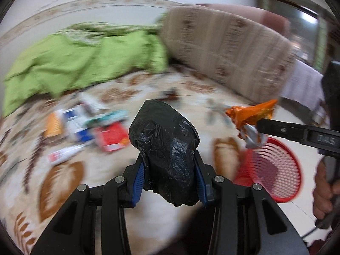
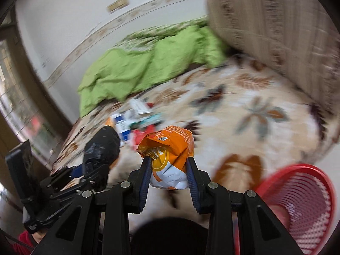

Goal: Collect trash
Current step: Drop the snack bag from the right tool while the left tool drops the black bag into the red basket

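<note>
A: Black plastic bag (image 1: 165, 148) is pinched in the left tongs (image 1: 170, 165); orange wrapper (image 2: 167, 148) is pinched in the right tongs (image 2: 169, 167). Both hang over the bed, near the red basket (image 2: 301, 208).

B: Carrying step, then. Next, bring each over the basket's mouth and release.

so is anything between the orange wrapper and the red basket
Nothing visible. The right gripper holds the orange wrapper, and only bare patterned bedspread lies between it and the red basket.
</note>
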A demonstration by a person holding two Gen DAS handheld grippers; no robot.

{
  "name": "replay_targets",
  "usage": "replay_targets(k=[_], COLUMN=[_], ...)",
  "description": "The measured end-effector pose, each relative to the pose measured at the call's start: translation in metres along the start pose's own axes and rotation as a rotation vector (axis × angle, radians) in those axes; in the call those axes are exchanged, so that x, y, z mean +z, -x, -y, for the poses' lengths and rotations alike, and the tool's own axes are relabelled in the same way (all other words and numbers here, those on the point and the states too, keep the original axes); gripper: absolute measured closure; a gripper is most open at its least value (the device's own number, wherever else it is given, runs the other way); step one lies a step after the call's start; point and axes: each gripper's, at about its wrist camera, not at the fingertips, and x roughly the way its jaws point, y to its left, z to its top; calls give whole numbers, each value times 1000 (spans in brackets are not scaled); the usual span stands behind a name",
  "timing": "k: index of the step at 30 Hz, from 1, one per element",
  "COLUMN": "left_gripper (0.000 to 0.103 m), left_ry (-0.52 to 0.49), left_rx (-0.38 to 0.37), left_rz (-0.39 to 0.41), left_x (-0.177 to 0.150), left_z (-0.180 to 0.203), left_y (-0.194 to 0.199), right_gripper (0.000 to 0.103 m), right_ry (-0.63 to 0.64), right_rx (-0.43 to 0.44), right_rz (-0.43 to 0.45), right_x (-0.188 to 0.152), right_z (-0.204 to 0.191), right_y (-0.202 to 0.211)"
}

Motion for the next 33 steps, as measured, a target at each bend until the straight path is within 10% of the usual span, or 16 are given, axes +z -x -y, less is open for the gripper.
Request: replay_targets(k=[9,16,19,33], left_gripper=[63,51,38,38], left_ry=[-124,-149,-121,75], left_rx=[-300,-364,-367,-156], left_rz=[-176,-253,-236,-128], left_x=[10,7,11,11], left_z=[114,155,149,28], left_y=[-55,-80,-75,-27], right_gripper=[68,62,54,51], right_ry=[-191,-305,-318,-180], right_rx=[-236,-316,-328,-177], right_rz=[15,-26,-19,-32], right_x=[-20,-37,-36,-8], right_z=[109,157,161,87], right_y=[60,68,71,28])
